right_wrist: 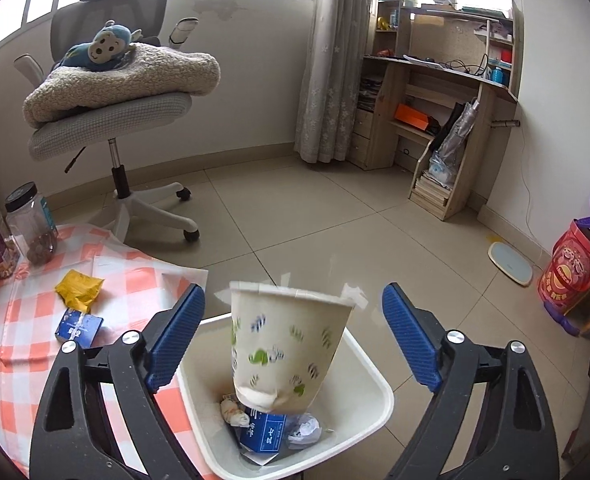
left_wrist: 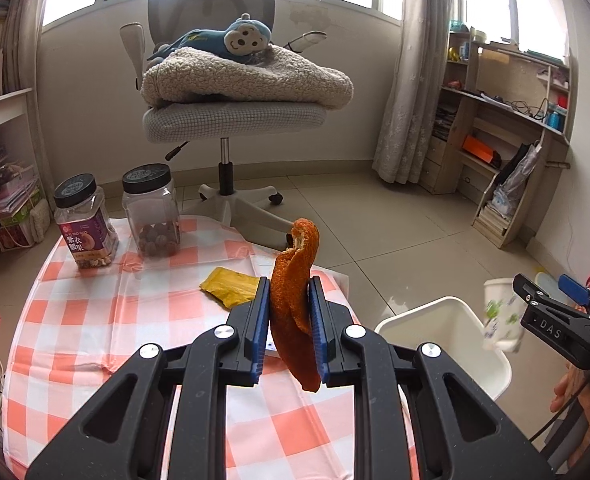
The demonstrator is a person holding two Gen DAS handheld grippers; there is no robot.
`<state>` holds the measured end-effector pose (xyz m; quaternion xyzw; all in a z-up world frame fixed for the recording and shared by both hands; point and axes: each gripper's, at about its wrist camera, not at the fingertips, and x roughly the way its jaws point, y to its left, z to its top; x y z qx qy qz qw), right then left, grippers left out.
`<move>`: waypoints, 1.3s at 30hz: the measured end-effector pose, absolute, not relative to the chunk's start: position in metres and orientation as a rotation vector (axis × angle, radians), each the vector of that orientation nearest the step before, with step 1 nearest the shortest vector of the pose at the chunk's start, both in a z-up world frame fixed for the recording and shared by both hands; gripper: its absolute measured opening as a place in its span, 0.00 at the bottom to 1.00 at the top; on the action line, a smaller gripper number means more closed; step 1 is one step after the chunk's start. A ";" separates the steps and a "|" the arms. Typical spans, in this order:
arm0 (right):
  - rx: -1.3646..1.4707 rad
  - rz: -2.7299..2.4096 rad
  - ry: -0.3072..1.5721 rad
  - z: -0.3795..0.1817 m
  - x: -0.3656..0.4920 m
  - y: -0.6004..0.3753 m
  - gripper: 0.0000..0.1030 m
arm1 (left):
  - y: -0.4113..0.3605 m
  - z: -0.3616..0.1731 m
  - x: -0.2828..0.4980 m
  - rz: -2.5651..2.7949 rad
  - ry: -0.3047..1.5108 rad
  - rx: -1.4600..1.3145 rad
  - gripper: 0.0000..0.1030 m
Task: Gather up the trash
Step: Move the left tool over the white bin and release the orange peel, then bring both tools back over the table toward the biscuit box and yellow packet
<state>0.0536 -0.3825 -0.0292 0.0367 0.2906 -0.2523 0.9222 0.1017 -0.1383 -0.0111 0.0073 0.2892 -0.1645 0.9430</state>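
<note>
1. Peel first: a strip of orange peel (left_wrist: 295, 304) stands clamped between the blue pads of the left claw (left_wrist: 291, 322), its long axis running upright, one curled end rising above the fingertips and the other hanging below them.

2. Cup next: a paper cup (right_wrist: 285, 344) printed with green and blue marks sits between the spread fingers of the right claw (right_wrist: 295, 336), touching neither pad. It is slightly blurred and tilted, directly over the white bin (right_wrist: 375, 376), so I judge it released and dropping in.

3. Key relation: the bin lies to the right of and below the left claw, near the edge of the counter (left_wrist: 95, 320). The right claw is already above it; the left claw is the farther one and, by my reading, would have to carry the peel rightward over the rim before letting go.

4. Bin contents under the right claw: a small blue carton (right_wrist: 263, 434) with white characters too small to read, plus crumpled paper.

5. Trash left on the checked counter ahead of the left claw: a yellow wrapper (left_wrist: 231, 286); the right view also shows a blue box (right_wrist: 79, 328) just beside it.

6. Writing: the nearer nut jar (left_wrist: 85, 226) carries a purple label reading 紫衣腰果; the right claw's body shows "DAS" in the left view.
</note>
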 end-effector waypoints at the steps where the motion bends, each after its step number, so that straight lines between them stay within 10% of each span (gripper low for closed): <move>1: 0.079 -0.529 0.596 -0.029 0.051 -0.387 0.87 | -0.145 -0.013 0.102 -0.346 0.594 0.016 0.19; 25: 0.267 -0.727 0.621 -0.034 -0.010 -0.500 0.92 | -0.310 -0.069 0.116 -0.596 0.810 0.053 0.21; 29: 0.336 -0.716 0.615 -0.032 -0.016 -0.511 0.93 | -0.324 -0.077 0.121 -0.593 0.843 0.061 0.60; 39: 0.341 -0.623 0.673 -0.038 0.007 -0.489 0.93 | -0.289 -0.097 0.150 -0.358 0.863 0.087 0.80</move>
